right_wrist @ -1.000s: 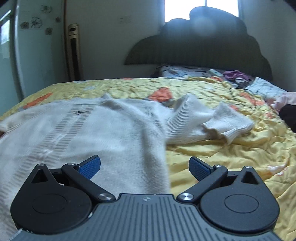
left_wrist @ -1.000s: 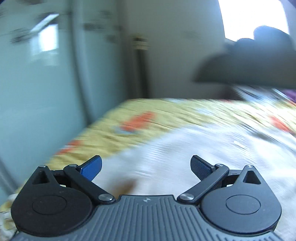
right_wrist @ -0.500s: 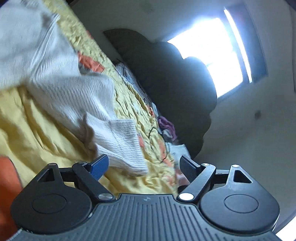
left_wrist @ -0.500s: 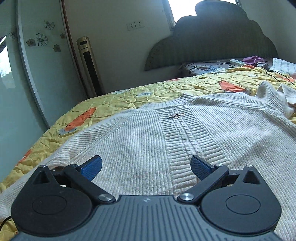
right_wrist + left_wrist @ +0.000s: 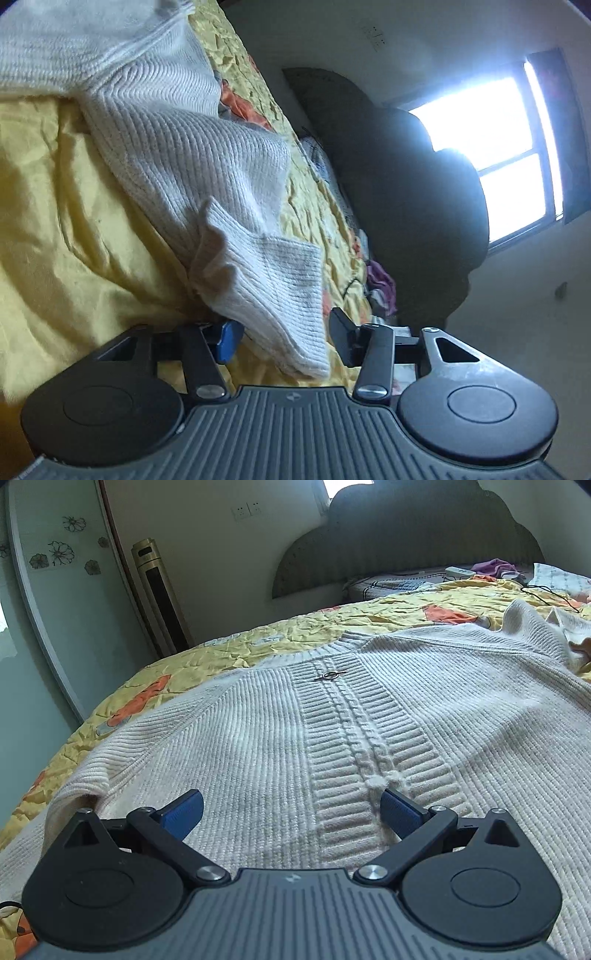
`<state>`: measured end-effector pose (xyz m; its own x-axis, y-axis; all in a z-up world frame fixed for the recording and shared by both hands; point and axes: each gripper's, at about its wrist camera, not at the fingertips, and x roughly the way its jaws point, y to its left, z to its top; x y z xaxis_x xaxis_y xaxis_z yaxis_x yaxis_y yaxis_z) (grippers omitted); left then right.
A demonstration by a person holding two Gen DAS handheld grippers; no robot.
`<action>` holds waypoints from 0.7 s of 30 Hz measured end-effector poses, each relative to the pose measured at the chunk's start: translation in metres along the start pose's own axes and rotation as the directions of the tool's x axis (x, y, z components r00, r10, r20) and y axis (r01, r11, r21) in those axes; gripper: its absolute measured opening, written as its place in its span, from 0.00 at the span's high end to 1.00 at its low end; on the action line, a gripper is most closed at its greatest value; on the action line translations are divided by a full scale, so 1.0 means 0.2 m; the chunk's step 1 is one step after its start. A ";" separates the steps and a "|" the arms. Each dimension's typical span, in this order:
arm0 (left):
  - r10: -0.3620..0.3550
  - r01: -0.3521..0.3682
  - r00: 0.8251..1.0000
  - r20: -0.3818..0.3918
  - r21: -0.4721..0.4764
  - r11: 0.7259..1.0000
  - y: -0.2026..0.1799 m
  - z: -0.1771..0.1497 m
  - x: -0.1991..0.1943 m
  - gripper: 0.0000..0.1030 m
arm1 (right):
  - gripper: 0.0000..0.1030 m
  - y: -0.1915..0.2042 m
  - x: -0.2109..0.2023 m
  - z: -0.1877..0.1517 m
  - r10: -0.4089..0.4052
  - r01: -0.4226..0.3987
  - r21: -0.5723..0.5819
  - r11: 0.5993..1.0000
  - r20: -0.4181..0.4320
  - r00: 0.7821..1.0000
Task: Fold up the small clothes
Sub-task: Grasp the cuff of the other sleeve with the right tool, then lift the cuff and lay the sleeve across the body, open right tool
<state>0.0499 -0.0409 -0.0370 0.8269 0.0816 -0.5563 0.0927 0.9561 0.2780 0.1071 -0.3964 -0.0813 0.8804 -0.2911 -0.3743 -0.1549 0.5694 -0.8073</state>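
A cream ribbed knit cardigan (image 5: 332, 716) lies spread on a yellow quilt (image 5: 207, 664), its button band running away from me with a small metal clasp (image 5: 330, 675). My left gripper (image 5: 291, 812) is open and empty, low over the cardigan's lower front. In the right wrist view the camera is rolled on its side. The cardigan's sleeve (image 5: 192, 147) runs down to its ribbed cuff (image 5: 280, 288). My right gripper (image 5: 284, 341) is open, its jaws standing either side of the cuff's end without closing on it.
A dark padded headboard (image 5: 406, 535) stands at the far end, with pillows and a purple cloth (image 5: 493, 566) below it. A tall gold tower fan (image 5: 159, 594) stands by the wall left of the bed. A bright window (image 5: 491, 147) is behind the headboard.
My right gripper has rolled on its side and moved in onto the sleeve cuff, which now lies between its jaws. My left gripper has swung to face the cardigan's front and moved closer.
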 end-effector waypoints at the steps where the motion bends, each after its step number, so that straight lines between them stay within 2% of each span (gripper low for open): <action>1: -0.004 0.003 1.000 -0.004 -0.002 1.000 0.00 0.00 0.00 0.00 | 0.63 -0.04 0.00 0.01 0.037 -0.037 0.056 0.998 0.002 0.999; 2: -0.006 0.006 1.000 -0.007 -0.004 1.000 0.00 0.00 0.01 0.00 | 0.75 -0.09 -0.01 0.02 0.080 -0.080 0.131 0.988 0.009 0.997; 3: -0.009 0.009 1.000 -0.010 -0.005 1.000 0.00 -0.01 0.01 0.00 | 0.78 -0.15 -0.02 0.01 0.117 -0.119 0.229 0.966 0.024 0.993; 4: -0.010 0.010 1.000 -0.014 -0.006 1.000 0.00 -0.01 0.01 0.00 | 0.78 -0.20 -0.02 0.00 0.134 -0.140 0.301 0.943 0.038 0.990; 6: -0.009 0.009 1.000 -0.018 -0.005 1.000 -0.01 -0.01 0.02 0.00 | 0.79 -0.32 0.00 -0.04 0.170 -0.183 0.490 0.852 0.071 0.983; 8: -0.006 0.006 1.000 -0.017 0.002 1.000 -0.01 -0.01 0.02 0.00 | 0.79 -0.37 0.05 -0.08 0.199 -0.199 0.585 0.786 0.066 0.978; 10: -0.002 0.002 1.000 -0.014 0.007 1.000 -0.02 -0.01 0.02 0.00 | 0.79 -0.38 0.10 -0.12 0.221 -0.208 0.628 0.750 0.058 0.974; 12: -0.003 0.003 1.000 -0.015 0.006 1.000 -0.02 -0.01 0.02 0.00 | 0.71 -0.35 0.15 -0.15 0.243 -0.233 0.644 0.729 0.075 0.967; 15: -0.003 0.003 1.000 -0.016 0.005 1.000 -0.02 -0.01 0.02 0.00 | 0.69 -0.29 0.20 -0.13 0.232 -0.221 0.644 0.732 0.069 0.970; 16: -0.004 0.004 1.000 -0.016 0.004 1.000 -0.02 -0.01 0.02 0.00 | 0.73 -0.28 0.23 -0.12 0.229 -0.212 0.658 0.722 0.062 0.971; 17: -0.004 0.004 1.000 -0.016 0.004 1.000 -0.02 -0.01 0.02 0.00 | 0.82 -0.29 0.24 -0.12 0.233 -0.210 0.681 0.702 0.060 0.971; 19: -0.007 0.007 1.000 -0.014 0.002 1.000 -0.02 0.00 0.02 0.00 | 0.86 -0.33 0.23 -0.11 0.230 -0.204 0.758 0.619 0.074 0.970; 20: -0.009 0.009 1.000 -0.013 0.002 1.000 -0.02 0.00 0.01 0.00 | 0.86 -0.36 0.22 -0.12 0.233 -0.216 0.805 0.553 0.100 0.967; 21: -0.011 0.011 1.000 -0.012 0.001 1.000 -0.01 0.00 0.01 0.00 | 0.86 -0.39 0.21 -0.14 0.251 -0.249 0.862 0.441 0.148 0.957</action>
<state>0.0515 -0.0431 -0.0390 0.8190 0.0745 -0.5689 0.1024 0.9566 0.2728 0.1434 -0.4751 -0.0472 0.8699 -0.0219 -0.4927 0.0985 0.9866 0.1302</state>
